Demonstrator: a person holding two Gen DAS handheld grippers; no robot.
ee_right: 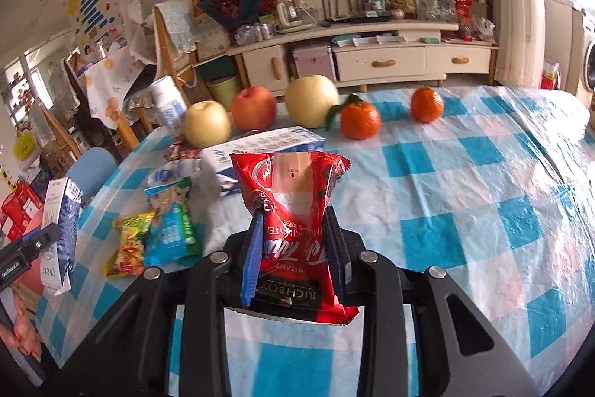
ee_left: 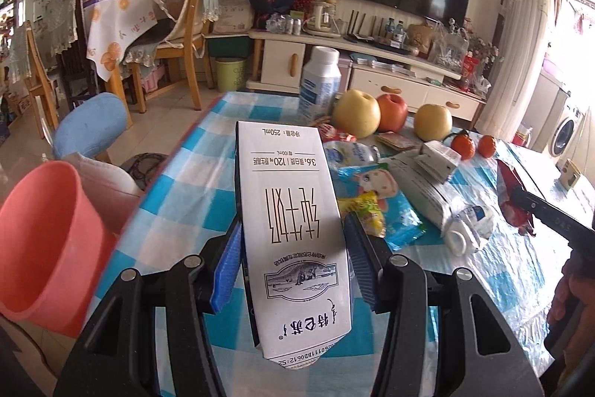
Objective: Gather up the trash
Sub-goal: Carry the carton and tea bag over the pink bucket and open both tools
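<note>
While the left gripper [ee_left: 293, 240] is clamped on a white milk carton [ee_left: 293, 211] at frame centre, a pink bucket [ee_left: 48, 240] is shown lower left only there; the right gripper [ee_right: 293, 237] is seen pinching a red packet [ee_right: 293, 203] centrally, and the carton reappears at the right view's left edge.

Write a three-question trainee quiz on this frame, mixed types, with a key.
1. True or false: the left gripper is shut on a white milk carton.
2. What does the right gripper hold? A) a tangerine B) a red snack packet C) a bottle
3. Fill in: the pink bucket stands off the table's ____ edge in the left wrist view.

Key: 1 true; 2 B; 3 left. The blue-checked tablecloth also carries apples, tangerines and more wrappers.
</note>
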